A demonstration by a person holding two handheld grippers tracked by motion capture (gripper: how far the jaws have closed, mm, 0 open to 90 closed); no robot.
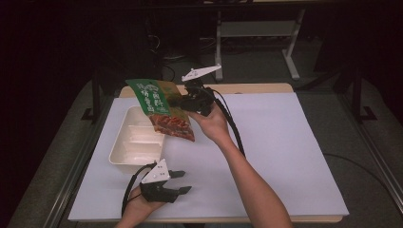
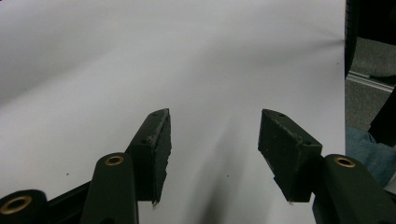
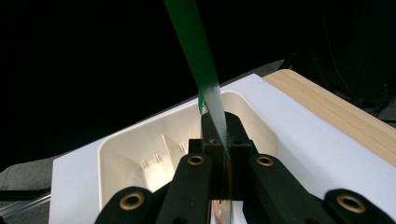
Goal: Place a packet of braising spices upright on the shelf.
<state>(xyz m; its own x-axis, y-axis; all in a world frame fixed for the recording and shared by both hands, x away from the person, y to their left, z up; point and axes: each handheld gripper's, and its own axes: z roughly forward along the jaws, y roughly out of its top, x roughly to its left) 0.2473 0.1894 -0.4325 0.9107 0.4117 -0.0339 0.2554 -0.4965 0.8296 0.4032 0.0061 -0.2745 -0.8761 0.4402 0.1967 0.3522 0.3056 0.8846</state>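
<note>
While the right hand-held gripper [image 1: 183, 101] holds a green snack packet [image 1: 161, 108] in the air, its jaws are pressed tight on the packet's edge, which the right gripper view shows as a thin strip [image 3: 205, 79] running up from between the black pads. The packet hangs tilted over the far end of a cream divided tray [image 1: 138, 140], its green printed top toward the far left corner of the tabletop [image 1: 285, 156] and its reddish lower part over the tray's right rim. It is clear of the tray, not touching it. The tray itself lies on the white sheet near the left edge of the tabletop, and its inner dividers [image 3: 163, 144] show below the clamped packet in the right gripper view.

Close to the near edge of the tabletop, just in front of the tray, the left hand-held gripper [image 1: 183, 183] lies low over the white sheet with its jaws pointing toward the right edge. They stand well apart with nothing between them, and the left gripper view shows bare white surface in the gap [image 2: 215, 154].
</note>
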